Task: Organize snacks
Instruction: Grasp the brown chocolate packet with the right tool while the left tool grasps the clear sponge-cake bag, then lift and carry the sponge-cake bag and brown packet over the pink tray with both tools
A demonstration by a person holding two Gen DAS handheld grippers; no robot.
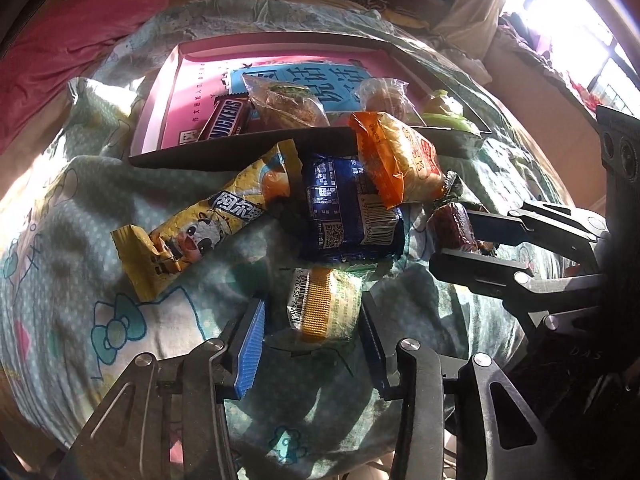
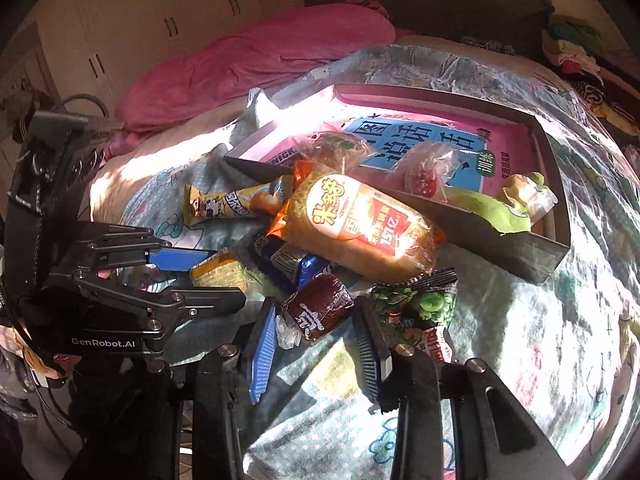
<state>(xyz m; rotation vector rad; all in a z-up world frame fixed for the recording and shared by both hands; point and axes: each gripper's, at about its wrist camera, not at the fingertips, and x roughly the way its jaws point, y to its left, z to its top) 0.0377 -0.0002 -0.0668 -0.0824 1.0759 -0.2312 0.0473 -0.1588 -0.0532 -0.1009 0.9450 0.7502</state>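
- Left gripper [image 1: 312, 344] is sitting nearest, jaws straddling the small wafer pack [image 1: 322, 306] on the bedspread [image 1: 80, 280]; blue pads look just beside its wrapper edges, and I cannot tell whether they are already pressing.
- Right gripper [image 2: 316, 340] is pinching the dark brown sweet [image 2: 320, 308]: jaws pressed in against both its sides, clear twisted wrapper end poking out by the left pad.
- Green pea packet [image 2: 420, 308] is lying just beside the right gripper's right finger, touching or nearly so.
- Behind those: blue biscuit pack [image 1: 348, 216], with the orange rice-cracker bag [image 1: 400, 160] leaning on it and on the box's near wall; yellow cartoon stick pack [image 1: 192, 224] is lying to the left of the pile, its far end against that wall.
- Farthest: pink-lined box [image 1: 172, 80] is already holding a Snickers bar [image 1: 228, 118], two clear-wrapped snacks and a green pouch [image 2: 492, 208].
- Step, as I judge it: double pick in progress, right grab done, left grab closing.
- Next move likely needs a lift clear of the pile, carry over the near wall, release into a free spot inside; the left needs a firm pinch first, since the slick wrapper may slip.
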